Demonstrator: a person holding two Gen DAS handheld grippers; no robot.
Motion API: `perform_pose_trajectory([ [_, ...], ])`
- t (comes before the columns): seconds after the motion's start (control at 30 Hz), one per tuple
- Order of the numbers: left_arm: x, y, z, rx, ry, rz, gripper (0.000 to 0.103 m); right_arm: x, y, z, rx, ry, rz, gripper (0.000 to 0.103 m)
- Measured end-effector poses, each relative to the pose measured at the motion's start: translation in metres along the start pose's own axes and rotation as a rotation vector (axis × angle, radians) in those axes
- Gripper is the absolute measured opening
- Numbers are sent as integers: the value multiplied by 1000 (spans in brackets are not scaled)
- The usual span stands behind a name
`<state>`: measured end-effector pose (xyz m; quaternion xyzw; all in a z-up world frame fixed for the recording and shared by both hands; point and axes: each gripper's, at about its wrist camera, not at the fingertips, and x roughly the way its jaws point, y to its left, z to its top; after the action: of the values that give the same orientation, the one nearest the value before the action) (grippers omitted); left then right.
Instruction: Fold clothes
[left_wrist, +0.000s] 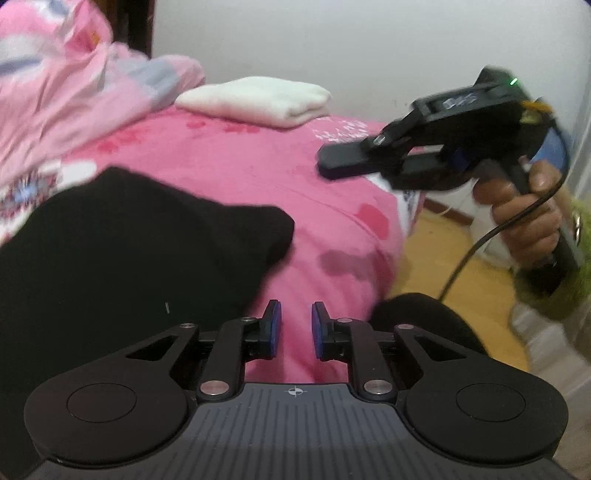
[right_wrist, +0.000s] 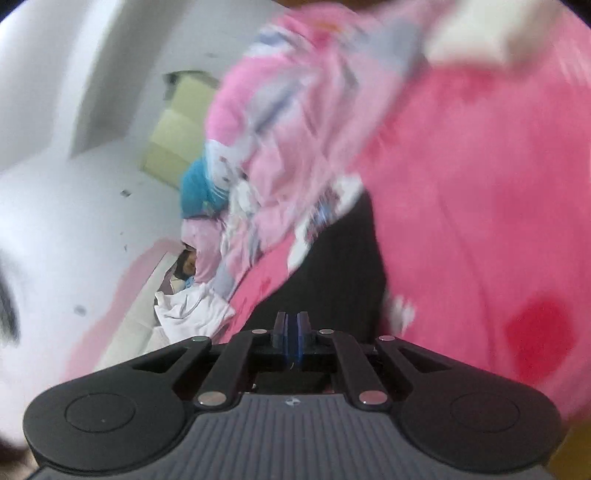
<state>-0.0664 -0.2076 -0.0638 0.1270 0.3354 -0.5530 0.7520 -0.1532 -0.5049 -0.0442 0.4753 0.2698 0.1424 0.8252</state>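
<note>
Black garment (left_wrist: 122, 236): soft, limp, light, lying on pink bed (left_wrist: 258, 162) at ten o'clock of left gripper (left_wrist: 296, 325). Best pinched at protruding corner. Left fingers parted, empty; right gripper (right_wrist: 291, 332) clenched on nothing.

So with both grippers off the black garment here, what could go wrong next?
1. The black garment lies bunched, one lobe jutting out; a grab there may fold in creases.
2. The left gripper stands only slightly open with nothing between its pads, perhaps too narrow for thick fabric.
3. The right gripper, shut and empty, hangs over the pink bedsheet near the bed's edge; the right wrist view is blurred and tilted, so aiming looks hard.
</note>
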Motion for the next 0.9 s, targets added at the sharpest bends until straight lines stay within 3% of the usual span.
perform_pose_trajectory([
  [0.2, -43, 7, -27, -169, -46, -28, 18, 39, 5, -12, 33, 11, -79, 5],
  [0.33, -84, 26, -55, -290, -99, 18, 21, 47, -15, -24, 34, -16, -277, 3],
  [0.37, -96, 33, -63, -330, -117, 34, 23, 42, -24, -29, 77, -27, -286, 2],
  [0.43, -120, 48, -82, -414, -152, 68, 25, 28, -33, -36, 170, -59, -255, 3],
  [0.53, -153, 67, -104, -516, -209, 116, 26, 11, -17, -40, 170, -118, -281, 6],
  [0.63, -173, 83, -114, -578, -259, 167, 29, 20, 10, -36, 129, -127, -204, 6],
  [0.77, -177, 96, -114, -628, -268, 274, 29, 69, 28, -33, 97, -37, -145, 10],
  [0.9, -170, 111, -134, -699, -206, 358, 29, 93, 8, -55, 173, 57, -216, 7],
])
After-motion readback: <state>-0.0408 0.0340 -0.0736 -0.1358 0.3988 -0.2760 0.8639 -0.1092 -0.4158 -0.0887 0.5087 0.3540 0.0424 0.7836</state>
